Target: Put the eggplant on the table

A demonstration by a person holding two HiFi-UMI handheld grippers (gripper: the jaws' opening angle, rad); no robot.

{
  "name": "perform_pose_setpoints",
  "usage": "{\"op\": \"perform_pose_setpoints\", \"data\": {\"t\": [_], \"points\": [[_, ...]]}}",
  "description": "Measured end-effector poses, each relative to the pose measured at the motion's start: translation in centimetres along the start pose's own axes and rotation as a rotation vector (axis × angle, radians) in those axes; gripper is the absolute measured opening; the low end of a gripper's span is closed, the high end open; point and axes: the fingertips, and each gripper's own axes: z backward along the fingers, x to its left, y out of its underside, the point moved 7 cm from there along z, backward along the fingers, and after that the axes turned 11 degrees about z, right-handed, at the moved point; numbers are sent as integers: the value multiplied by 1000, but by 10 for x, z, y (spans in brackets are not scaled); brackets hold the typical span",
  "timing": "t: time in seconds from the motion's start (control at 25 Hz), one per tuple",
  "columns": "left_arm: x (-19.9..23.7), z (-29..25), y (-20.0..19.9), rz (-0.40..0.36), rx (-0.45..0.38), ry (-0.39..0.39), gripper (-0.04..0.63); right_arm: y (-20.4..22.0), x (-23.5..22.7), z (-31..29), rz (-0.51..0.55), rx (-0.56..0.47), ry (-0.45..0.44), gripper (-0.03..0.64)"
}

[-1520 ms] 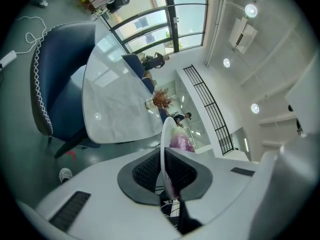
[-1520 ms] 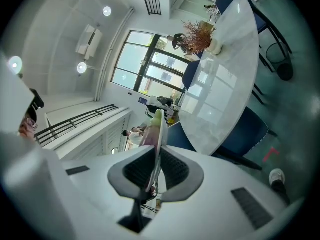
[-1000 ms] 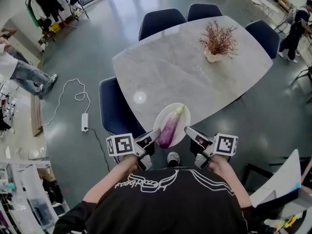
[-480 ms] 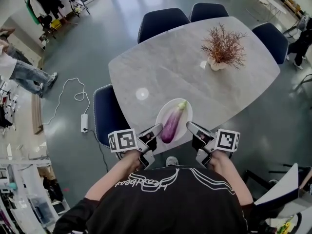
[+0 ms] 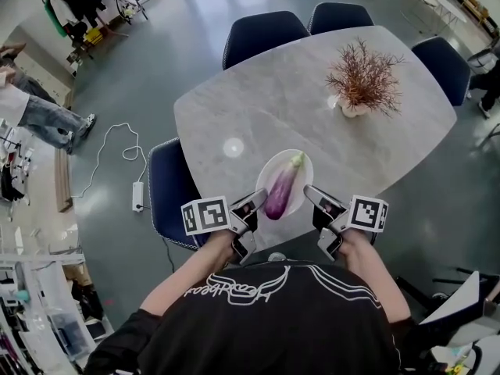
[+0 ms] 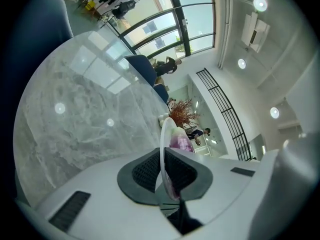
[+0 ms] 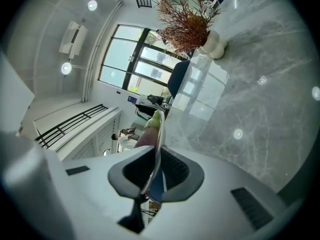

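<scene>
A purple eggplant [image 5: 282, 191] with a green stem lies on a white plate [image 5: 302, 165]. The plate hangs over the near edge of the grey marble table [image 5: 258, 100]. My left gripper [image 5: 259, 201] is shut on the plate's left rim, and my right gripper [image 5: 310, 194] is shut on its right rim. In the left gripper view the plate's rim [image 6: 163, 149] stands edge-on between the dark pads, with the eggplant [image 6: 181, 143] just beyond it. The right gripper view shows the rim [image 7: 158, 151] pinched the same way, the eggplant [image 7: 148, 133] behind it.
A white vase with dry reddish twigs [image 5: 362, 80] stands at the table's far right. Dark blue chairs [image 5: 173, 194] ring the table, one just left of the plate. A white cable and power strip [image 5: 137, 194] lie on the floor at the left.
Both grippers have carried the plate with the eggplant forward, from off the table's near edge to over it. Both stay shut on the rim.
</scene>
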Motion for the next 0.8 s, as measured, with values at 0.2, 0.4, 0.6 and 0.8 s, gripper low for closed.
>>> {"op": "perform_pose_setpoints", "data": {"t": [0.2, 0.4, 0.6, 0.8], "points": [[14, -12, -11, -5, -4, -43, 31, -1, -31, -5, 9, 78, 146, 38], [37, -18, -12, 20, 8, -96, 31, 9, -45, -20, -32, 111, 140, 38], [54, -25, -16, 28, 21, -121, 31, 12, -59, -32, -37, 140, 184, 40], [69, -36, -17, 67, 15, -161, 31, 12, -73, -37, -35, 182, 231, 38]]}}
